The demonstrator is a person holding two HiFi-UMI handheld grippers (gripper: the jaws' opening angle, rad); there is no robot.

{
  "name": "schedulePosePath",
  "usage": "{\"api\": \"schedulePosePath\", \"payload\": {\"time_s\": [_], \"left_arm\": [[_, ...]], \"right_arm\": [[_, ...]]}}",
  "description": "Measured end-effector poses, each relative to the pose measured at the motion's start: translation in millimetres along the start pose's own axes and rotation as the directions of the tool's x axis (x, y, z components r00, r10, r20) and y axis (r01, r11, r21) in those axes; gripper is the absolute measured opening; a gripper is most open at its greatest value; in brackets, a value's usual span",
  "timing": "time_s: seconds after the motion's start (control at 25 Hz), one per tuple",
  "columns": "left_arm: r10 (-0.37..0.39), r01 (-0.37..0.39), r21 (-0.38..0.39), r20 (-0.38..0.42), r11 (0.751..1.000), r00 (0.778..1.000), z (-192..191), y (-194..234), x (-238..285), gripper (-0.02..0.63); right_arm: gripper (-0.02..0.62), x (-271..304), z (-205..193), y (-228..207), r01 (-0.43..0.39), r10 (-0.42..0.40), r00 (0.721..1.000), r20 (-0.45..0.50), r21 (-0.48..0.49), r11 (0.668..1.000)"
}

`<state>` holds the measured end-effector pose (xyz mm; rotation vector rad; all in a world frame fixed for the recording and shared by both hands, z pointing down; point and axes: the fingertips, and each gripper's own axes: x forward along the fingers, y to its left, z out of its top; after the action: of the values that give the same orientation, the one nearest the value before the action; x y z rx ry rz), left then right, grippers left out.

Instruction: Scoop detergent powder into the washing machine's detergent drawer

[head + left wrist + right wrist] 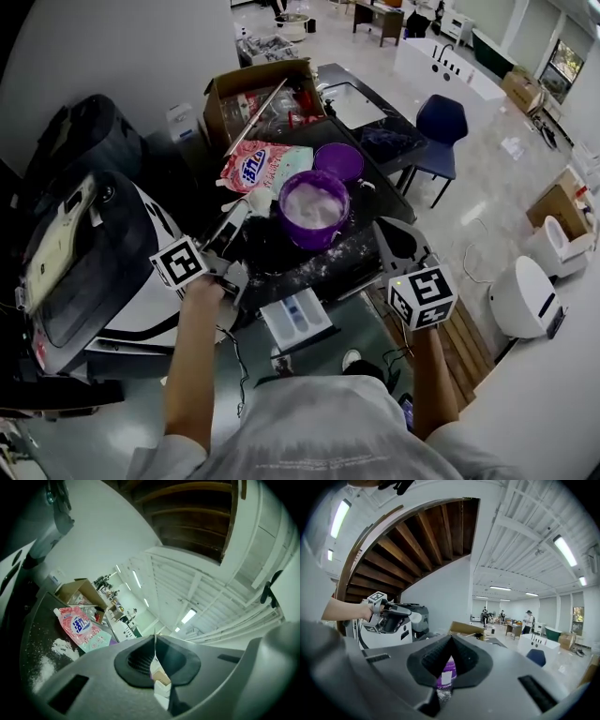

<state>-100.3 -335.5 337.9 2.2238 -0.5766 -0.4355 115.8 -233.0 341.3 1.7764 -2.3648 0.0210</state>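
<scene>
A purple tub (313,208) full of white detergent powder stands on the dark table (281,248). My left gripper (239,217) is shut on the handle of a white scoop (255,201), just left of the tub's rim. In the left gripper view the thin handle (159,679) shows between the closed jaws. The right gripper view shows the scoop (420,617) at that gripper's tip. My right gripper (382,225) is shut and empty, right of the tub (446,670). The white detergent drawer (298,317) is pulled open below the table's near edge, beside the washing machine (94,272).
A pink detergent bag (261,169), the tub's purple lid (338,161) and an open cardboard box (261,94) lie behind the tub. Spilled powder (347,258) dusts the table. A blue chair (441,122) stands at the far right, and a white toilet (525,295) stands on the floor.
</scene>
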Motion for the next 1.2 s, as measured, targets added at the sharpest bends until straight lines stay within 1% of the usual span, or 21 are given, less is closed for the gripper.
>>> {"api": "schedulePosePath", "payload": {"time_s": [0.16,0.36,0.48,0.52,0.6,0.68,0.76,0.92,1.04,1.12,1.2], "left_arm": [[0.094,-0.095,0.031,0.048,0.995,0.994,-4.7,-1.1,-33.4,0.014],[0.104,-0.105,0.011,0.091,0.994,0.99,-29.3,-11.3,-57.0,0.014],[0.131,-0.132,0.0,0.099,0.991,0.986,-50.7,-15.7,-70.5,0.014],[0.151,-0.153,0.012,0.096,0.988,0.984,-57.4,-16.1,-76.2,0.014],[0.196,-0.203,0.075,0.09,0.976,0.976,-67.3,-16.8,-87.5,0.014],[0.197,-0.208,0.111,0.1,0.972,0.975,-75.3,-22.9,-94.8,0.014],[0.201,-0.214,0.118,0.117,0.97,0.973,-83.3,-27.2,-104.1,0.014],[0.243,-0.261,0.137,0.137,0.956,0.96,-100.0,-29.7,-123.0,0.014],[0.273,-0.296,0.136,0.163,0.946,0.948,-113.4,-26.8,-135.6,0.014],[0.303,-0.326,0.134,0.17,0.936,0.938,-124.6,-22.1,-144.5,0.014],[0.342,-0.364,0.142,0.159,0.92,0.926,-136.3,-15.4,-152.4,0.014]], "right_arm": [[0.005,-7.4,-6.0,11.5,-0.054,0.053,0.998,-0.028,-0.038,0.998],[0.005,-18.5,-15.1,17.3,-0.112,0.109,0.993,-0.041,-0.062,0.992],[0.005,-25.2,-25.8,22.2,-0.151,0.148,0.987,-0.055,-0.066,0.986],[0.005,-27.1,-29.5,24.2,-0.166,0.162,0.985,-0.061,-0.065,0.984],[0.005,-29.7,-35.4,27.7,-0.195,0.191,0.979,-0.067,-0.062,0.979],[0.005,-30.7,-40.4,31.5,-0.223,0.219,0.973,-0.069,-0.06,0.973],[0.005,-30.9,-45.4,37.4,-0.254,0.249,0.966,-0.074,-0.066,0.965],[0.005,-30.6,-55.7,52.0,-0.323,0.316,0.945,-0.088,-0.074,0.944],[0.005,-31.0,-67.8,62.0,-0.366,0.358,0.928,-0.104,-0.071,0.928],[0.005,-30.5,-77.7,67.2,-0.39,0.381,0.917,-0.118,-0.065,0.919],[0.005,-28.9,-87.1,71.4,-0.407,0.397,0.908,-0.131,-0.059,0.911]]}}
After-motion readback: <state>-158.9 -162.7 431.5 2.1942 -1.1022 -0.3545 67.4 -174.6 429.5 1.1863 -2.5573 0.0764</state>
